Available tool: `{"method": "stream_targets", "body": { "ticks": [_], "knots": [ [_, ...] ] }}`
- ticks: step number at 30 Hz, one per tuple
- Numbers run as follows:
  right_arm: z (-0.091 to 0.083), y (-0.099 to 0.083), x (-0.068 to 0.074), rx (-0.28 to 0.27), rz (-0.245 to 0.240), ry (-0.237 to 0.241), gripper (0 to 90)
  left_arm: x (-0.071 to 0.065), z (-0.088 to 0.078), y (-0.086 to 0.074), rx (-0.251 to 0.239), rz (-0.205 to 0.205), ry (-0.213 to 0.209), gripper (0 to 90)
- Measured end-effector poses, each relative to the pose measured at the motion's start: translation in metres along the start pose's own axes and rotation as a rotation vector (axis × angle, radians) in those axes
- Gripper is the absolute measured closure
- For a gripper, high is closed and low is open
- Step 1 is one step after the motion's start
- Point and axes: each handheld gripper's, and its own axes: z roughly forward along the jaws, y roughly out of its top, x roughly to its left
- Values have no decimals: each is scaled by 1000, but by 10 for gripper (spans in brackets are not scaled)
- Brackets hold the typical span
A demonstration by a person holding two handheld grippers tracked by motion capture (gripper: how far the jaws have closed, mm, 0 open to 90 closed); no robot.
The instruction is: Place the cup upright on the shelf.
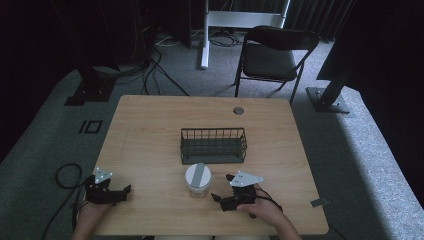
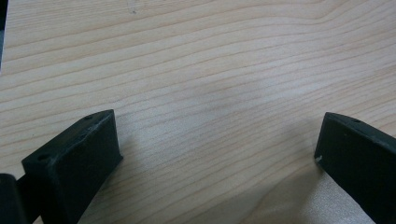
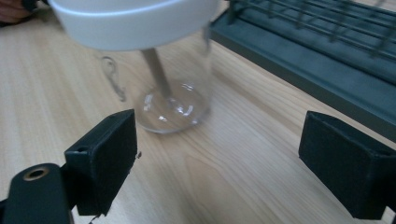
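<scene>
A clear glass jar (image 1: 198, 186) with a white lid (image 1: 198, 175) stands on the wooden table (image 1: 150, 130), near the front and in the middle. A grey strip lies across the lid. Behind the jar is an empty dark wire basket (image 1: 213, 145). My right gripper (image 1: 222, 187) is open just to the right of the jar and points at it. In the right gripper view the jar (image 3: 173, 93) and its lid (image 3: 135, 18) stand just beyond the open right gripper (image 3: 219, 163), with the basket (image 3: 327, 56) at the right. My left gripper (image 1: 126, 194) rests open at the front left; in the left gripper view the left gripper (image 2: 217, 149) has bare wood between its jaws.
A black folding chair (image 1: 272, 55) stands beyond the table's far edge. A cable hole (image 1: 238, 110) sits in the table near that edge. Cables (image 1: 65, 175) lie on the carpet at the left. Dark stands (image 1: 330, 95) flank the table.
</scene>
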Motion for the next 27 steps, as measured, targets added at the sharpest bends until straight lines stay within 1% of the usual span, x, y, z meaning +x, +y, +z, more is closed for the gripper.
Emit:
{"method": "stream_targets", "body": {
  "ticks": [4,5,6,10,14,19,22,27],
  "knots": [
    [6,3,6,-6,-16,24,114,0,0,0,0,0,0,2],
    [6,3,6,-6,-16,24,114,0,0,0,0,0,0,2],
    [9,4,9,-12,-27,32,114,0,0,0,0,1,0,1],
    [14,6,12,-29,-28,54,114,0,0,0,0,0,0,1],
    [18,7,13,-32,-34,61,114,0,0,0,0,0,0,1],
    [24,8,15,-49,-37,67,114,0,0,0,0,0,0,2],
    [29,11,18,-65,-48,84,114,0,0,0,0,0,0,1],
    [36,14,21,-85,-53,89,114,0,0,0,0,0,0,1]
  ]
}}
